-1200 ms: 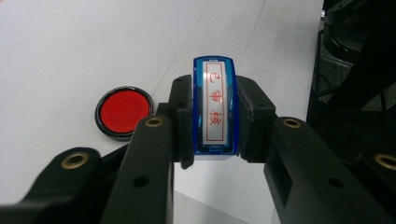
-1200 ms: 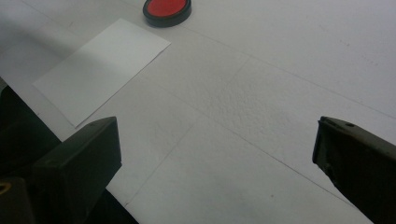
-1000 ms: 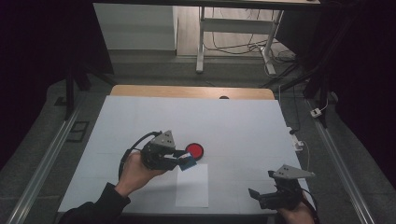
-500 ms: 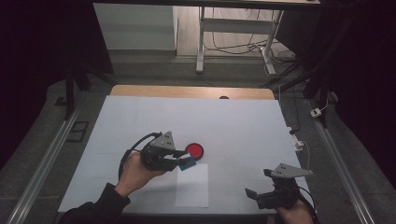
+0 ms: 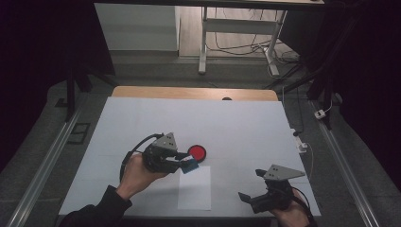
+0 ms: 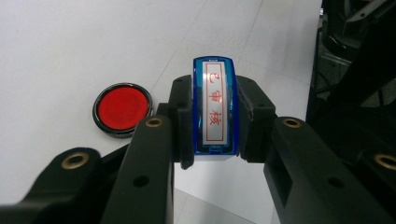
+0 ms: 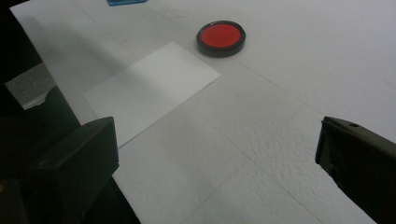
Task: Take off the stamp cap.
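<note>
My left gripper [image 5: 185,163] hovers left of the table's middle, shut on a blue stamp [image 5: 191,166]. In the left gripper view the stamp [image 6: 215,109] stands between the two jaws, and its white label with red characters faces the camera. A round red ink pad [image 5: 197,152] in a black case lies on the table just beyond the stamp. A white sheet of paper [image 5: 195,189] lies right under and in front of the stamp. Near the front right edge my right gripper [image 5: 250,185] is open, with nothing between its jaws and the table beneath [image 7: 217,154].
The white table top [image 5: 236,123] ends in a wooden strip [image 5: 189,92] at the far side. Metal rails [image 5: 42,170] run along both sides. A small white plug and cable [image 5: 302,144] lie at the right edge. A desk frame [image 5: 203,42] stands beyond.
My right gripper has drifted slightly to the left along the front edge. The left gripper and the stamp have stayed in place.
</note>
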A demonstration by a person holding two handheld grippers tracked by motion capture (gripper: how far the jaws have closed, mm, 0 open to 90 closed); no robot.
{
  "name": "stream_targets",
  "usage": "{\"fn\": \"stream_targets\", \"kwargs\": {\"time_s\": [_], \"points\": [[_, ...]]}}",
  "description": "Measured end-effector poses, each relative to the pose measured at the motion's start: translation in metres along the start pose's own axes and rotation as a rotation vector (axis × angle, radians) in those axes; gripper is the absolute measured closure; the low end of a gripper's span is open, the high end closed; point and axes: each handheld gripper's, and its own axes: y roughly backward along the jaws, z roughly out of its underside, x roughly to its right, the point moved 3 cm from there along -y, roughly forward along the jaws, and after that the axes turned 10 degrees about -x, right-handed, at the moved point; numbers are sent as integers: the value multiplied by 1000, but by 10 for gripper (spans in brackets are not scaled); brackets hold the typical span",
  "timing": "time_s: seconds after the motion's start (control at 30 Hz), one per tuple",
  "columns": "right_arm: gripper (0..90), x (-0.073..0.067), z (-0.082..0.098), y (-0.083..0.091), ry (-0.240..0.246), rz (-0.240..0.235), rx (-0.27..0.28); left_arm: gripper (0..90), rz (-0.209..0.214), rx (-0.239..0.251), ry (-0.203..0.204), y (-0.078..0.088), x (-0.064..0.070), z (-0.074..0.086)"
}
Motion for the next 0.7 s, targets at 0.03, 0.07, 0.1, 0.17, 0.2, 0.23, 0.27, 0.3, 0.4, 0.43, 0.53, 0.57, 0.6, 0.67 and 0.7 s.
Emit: {"fn": "stream_targets", "kwargs": {"time_s": [0.03,0.07,0.1,0.17,0.2,0.23,0.27,0.3,0.4,0.43,0.53,0.57,0.6,0.67,0.7], "points": [[0,-1,-1,-1,5,1,-2,701,-1,1,0,0,0,0],[0,-2,-3,-2,15,-6,-1,701,-1,0,-1,0,0,0],[0,-3,-4,-4,22,-8,-4,701,-3,-2,-4,0,0,0],[0,-5,-7,-7,29,-16,-2,701,-4,-4,-12,0,0,0],[0,-6,-8,-8,33,-19,-4,702,-2,-5,-15,0,0,0],[0,-7,-9,-9,36,-29,-1,701,-3,-4,-23,0,1,0],[0,-8,-10,-11,39,-34,-2,701,-1,-2,-32,-1,1,0],[0,-9,-12,-12,40,-45,1,701,2,-2,-37,-1,1,0],[0,-12,-16,-17,46,-63,5,701,2,1,-43,0,1,1],[0,-13,-17,-18,48,-66,7,701,5,2,-42,0,1,1],[0,-15,-21,-22,60,-83,13,701,9,4,-36,1,1,1],[0,-16,-22,-24,61,-94,18,701,10,5,-36,1,1,1],[0,-17,-24,-25,66,-110,20,701,10,5,-36,2,1,1],[0,-18,-26,-28,76,-122,28,701,7,8,-35,2,2,0],[0,-19,-28,-29,75,-130,30,701,7,8,-36,2,2,0]]}}
